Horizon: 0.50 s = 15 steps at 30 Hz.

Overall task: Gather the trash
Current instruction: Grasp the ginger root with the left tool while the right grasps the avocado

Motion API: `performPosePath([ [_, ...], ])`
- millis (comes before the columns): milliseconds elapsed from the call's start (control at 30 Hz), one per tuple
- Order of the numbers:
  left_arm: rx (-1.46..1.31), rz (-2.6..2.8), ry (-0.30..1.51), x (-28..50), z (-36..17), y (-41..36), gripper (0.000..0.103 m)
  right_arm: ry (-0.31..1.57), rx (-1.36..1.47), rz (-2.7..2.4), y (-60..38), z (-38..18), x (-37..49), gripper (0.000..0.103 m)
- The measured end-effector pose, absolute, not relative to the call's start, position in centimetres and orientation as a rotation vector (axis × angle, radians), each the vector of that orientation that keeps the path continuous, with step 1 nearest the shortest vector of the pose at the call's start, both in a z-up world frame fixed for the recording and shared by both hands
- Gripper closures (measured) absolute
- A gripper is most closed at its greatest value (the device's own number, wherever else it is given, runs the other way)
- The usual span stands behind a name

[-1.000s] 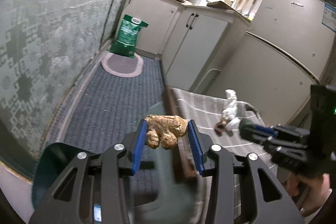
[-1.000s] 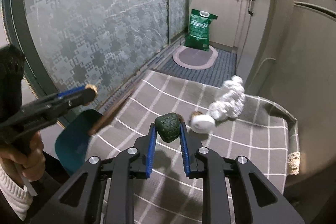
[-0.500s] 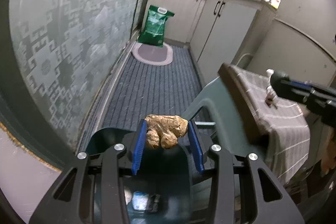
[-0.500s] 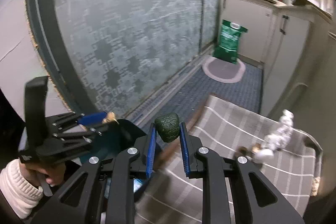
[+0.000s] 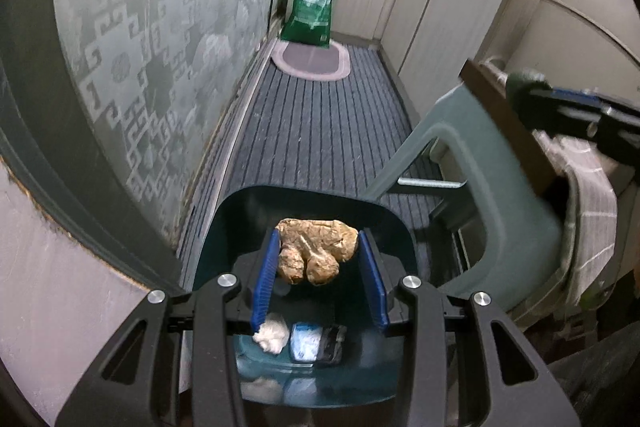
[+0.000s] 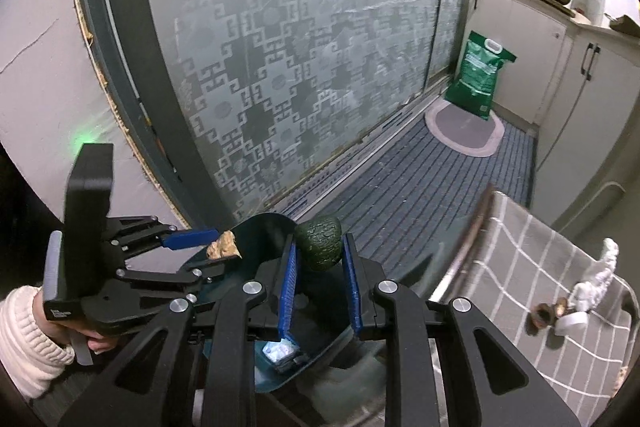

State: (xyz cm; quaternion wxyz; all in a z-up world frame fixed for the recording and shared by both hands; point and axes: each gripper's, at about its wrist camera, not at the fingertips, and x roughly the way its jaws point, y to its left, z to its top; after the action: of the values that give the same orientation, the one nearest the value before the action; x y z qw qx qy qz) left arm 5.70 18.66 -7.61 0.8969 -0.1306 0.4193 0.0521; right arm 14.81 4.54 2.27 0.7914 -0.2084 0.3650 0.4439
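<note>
My left gripper [image 5: 318, 259] is shut on a knobbly tan ginger root [image 5: 316, 251] and hangs over the open dark teal trash bin [image 5: 304, 203]. Inside the bin lie a white crumpled wad [image 5: 272, 333] and a blue-and-black wrapper [image 5: 316, 343]. My right gripper [image 6: 320, 259] is shut on a dark green avocado piece [image 6: 320, 243] above the same bin [image 6: 264, 231]. In the right wrist view the left gripper [image 6: 216, 247] shows at the left, held by a hand in a white sleeve [image 6: 24, 339], with the ginger [image 6: 224, 249] at its tips.
A table with a grey checked cloth [image 6: 528, 267] stands at the right, bearing crumpled white paper [image 6: 596, 279], a small white cup and brown scraps. A grey-green plastic chair [image 5: 480, 163] is beside the bin. Frosted patterned glass door [image 6: 300, 47], green bag [image 5: 314, 9], oval mat and cabinets lie beyond.
Both grippers have swung from over the table to the left and down, arriving over the open bin. Each keeps its hold on its item.
</note>
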Motion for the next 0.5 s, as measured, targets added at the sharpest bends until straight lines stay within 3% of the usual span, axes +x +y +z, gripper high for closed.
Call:
performPosePath([
  [500, -0.199, 0.088, 1.1, 5.6, -12.9, 18.6, 0.06, 0.872, -0.487, 0.996, 7.7, -0.2, 14.2, 0.081],
])
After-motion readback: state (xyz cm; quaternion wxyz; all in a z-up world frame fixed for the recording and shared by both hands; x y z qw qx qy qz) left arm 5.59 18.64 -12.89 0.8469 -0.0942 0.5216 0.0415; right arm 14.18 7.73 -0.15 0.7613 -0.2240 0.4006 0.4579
